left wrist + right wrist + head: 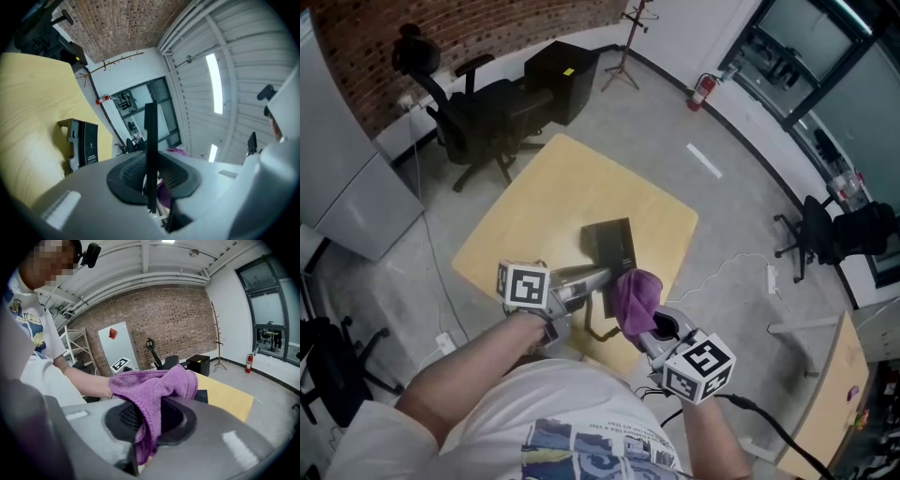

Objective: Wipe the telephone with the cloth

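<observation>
The black telephone base [614, 246] lies on the yellow table [553, 202] and also shows in the left gripper view [83, 143]. My left gripper [600, 278] is shut on a thin black bar [151, 154], apparently the handset [606, 300], with a cord [593, 330] hanging from it above the table's near edge. Just right of it, my right gripper [651, 323] is shut on a bunched purple cloth [636, 296]. The cloth [152, 385] drapes over the jaws. Whether the cloth touches the handset I cannot tell.
Black office chairs [483, 117] and a black cabinet [562, 80] stand beyond the table. A grey cabinet [342, 187] is at the left. A white cable with a power strip [772, 278] crosses the floor at the right, near another chair [820, 230].
</observation>
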Tool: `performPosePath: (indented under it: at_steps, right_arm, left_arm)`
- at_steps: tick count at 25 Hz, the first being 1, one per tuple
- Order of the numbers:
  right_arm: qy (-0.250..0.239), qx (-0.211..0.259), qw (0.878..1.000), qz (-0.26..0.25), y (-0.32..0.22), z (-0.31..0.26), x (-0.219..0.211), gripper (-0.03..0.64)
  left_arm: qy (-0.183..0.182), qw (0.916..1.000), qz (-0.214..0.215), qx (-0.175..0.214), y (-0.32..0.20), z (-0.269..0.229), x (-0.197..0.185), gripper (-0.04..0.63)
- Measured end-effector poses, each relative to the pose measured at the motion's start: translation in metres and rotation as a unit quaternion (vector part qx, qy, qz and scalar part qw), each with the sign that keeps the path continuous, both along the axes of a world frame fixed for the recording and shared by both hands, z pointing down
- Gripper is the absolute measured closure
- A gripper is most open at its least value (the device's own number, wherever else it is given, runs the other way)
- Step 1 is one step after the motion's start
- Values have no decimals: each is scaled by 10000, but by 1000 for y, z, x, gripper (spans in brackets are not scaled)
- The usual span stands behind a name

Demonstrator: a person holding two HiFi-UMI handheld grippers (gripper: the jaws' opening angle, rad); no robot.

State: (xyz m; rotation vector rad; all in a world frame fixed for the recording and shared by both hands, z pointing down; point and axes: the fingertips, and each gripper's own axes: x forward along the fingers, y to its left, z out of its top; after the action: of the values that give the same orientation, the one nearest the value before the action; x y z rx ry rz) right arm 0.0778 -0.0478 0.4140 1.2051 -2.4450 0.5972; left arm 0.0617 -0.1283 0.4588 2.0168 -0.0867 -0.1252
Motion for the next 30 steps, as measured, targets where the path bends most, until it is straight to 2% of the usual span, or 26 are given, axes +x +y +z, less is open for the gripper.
performPosePath:
  at_steps: [7, 11, 14, 19, 30]
  right_arm:
    - [-6, 645, 9979, 27, -36, -52, 0, 572]
    - [-51, 801, 9968, 12, -60, -66, -6, 573]
    - [-136, 715, 9973, -25, -66, -62, -10, 573]
    - [-141, 531, 9984, -134, -53, -46, -18, 574]
    - [-212, -14, 9992, -337, 10, -2, -23, 574]
  left_arm:
    - [-156, 9996, 210, 126, 14, 7, 6, 520]
    - [-215, 9985, 457, 197, 31, 4, 14, 520]
    - [-195, 9983, 510, 183, 39, 4, 17, 520]
    - [-102, 9994, 314, 79, 30, 3, 8, 520]
    - [142, 9998, -75, 86, 3, -6, -17, 520]
